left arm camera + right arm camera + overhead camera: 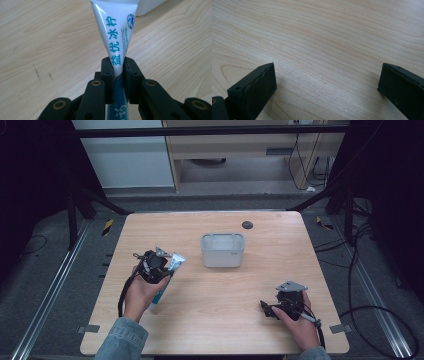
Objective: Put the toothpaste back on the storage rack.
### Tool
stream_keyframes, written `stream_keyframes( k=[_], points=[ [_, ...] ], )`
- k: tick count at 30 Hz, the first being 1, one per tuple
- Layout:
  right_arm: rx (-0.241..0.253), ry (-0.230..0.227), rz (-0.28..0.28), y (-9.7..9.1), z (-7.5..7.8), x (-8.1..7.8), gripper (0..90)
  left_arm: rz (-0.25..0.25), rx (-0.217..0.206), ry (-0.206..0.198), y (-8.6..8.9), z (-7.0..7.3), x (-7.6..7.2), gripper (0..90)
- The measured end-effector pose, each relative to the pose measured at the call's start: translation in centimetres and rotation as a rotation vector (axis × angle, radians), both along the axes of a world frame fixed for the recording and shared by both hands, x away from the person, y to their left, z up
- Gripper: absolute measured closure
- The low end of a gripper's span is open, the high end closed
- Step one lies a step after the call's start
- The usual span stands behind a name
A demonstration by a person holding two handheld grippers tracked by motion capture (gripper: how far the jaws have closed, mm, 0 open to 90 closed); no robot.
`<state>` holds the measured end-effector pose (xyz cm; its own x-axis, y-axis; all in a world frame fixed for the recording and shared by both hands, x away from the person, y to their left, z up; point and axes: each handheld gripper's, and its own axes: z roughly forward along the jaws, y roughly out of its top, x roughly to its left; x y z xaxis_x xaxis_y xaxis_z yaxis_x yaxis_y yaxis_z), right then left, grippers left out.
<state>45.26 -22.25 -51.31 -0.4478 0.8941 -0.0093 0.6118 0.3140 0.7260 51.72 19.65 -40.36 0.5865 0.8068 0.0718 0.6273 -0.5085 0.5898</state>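
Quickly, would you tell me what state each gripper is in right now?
Left gripper: closed on the white toothpaste tube.
Right gripper: open, holding nothing, above the wooden table.

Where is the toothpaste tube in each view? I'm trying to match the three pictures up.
High view: the toothpaste tube lies left of centre, clamped in the left gripper, left of the grey tub.
Left gripper view: the tube runs up the middle from the closed jaws.
Right gripper view: not in it.
Shared landmark: the wooden table.
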Motion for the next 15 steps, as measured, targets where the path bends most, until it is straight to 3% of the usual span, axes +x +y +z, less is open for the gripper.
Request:
stream_keyframes(
  k=[15],
  points=[
    [0.0,-0.001,0.0,0.0,0.0,0.0,1.7,0.04,-0.049,-0.075,1.7,2.8,-0.4,80.2]
  ],
)
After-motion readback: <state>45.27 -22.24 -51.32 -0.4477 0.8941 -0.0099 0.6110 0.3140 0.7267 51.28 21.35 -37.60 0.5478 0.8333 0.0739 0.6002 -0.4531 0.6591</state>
